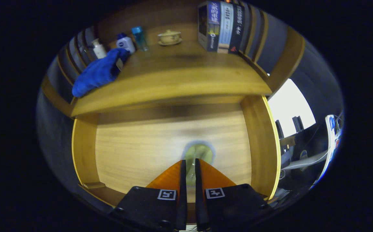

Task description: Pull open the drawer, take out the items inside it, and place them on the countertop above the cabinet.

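One round item (198, 154) lies in the drawer (134, 145), just beyond the gripper (189, 164), between its nearly closed jaws.

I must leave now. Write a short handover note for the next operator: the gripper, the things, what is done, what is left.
Gripper: fingers nearly closed on a small clear round item over the drawer floor; a firm grip cannot be confirmed.
Drawer: pulled open, no other item visible inside.
Countertop: holds a blue cloth, three bottles, a small lidded pot and books.
Done: drawer opened.
Left: lift the clear item out and place it on the countertop.
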`<state>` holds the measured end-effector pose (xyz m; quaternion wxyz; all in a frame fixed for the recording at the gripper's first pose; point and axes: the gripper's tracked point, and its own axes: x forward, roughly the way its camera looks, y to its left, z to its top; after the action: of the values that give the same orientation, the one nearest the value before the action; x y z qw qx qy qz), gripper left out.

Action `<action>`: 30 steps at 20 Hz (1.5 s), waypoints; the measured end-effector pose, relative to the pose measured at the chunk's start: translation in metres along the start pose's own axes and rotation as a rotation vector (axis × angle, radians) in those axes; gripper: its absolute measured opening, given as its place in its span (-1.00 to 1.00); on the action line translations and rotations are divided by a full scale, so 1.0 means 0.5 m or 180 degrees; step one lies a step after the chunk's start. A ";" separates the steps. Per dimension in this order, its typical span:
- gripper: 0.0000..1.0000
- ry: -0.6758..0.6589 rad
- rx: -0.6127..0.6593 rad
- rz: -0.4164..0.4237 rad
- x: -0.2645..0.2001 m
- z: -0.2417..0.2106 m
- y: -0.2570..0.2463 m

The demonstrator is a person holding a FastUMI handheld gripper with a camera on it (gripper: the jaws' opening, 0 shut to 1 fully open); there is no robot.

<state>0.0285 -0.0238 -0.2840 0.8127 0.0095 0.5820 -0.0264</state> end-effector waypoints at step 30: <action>-0.64 -0.0197 -0.0047 0.0223 -0.067 0.054 0.051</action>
<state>0.0445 0.0016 -0.2443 0.8308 0.0230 0.5560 0.0061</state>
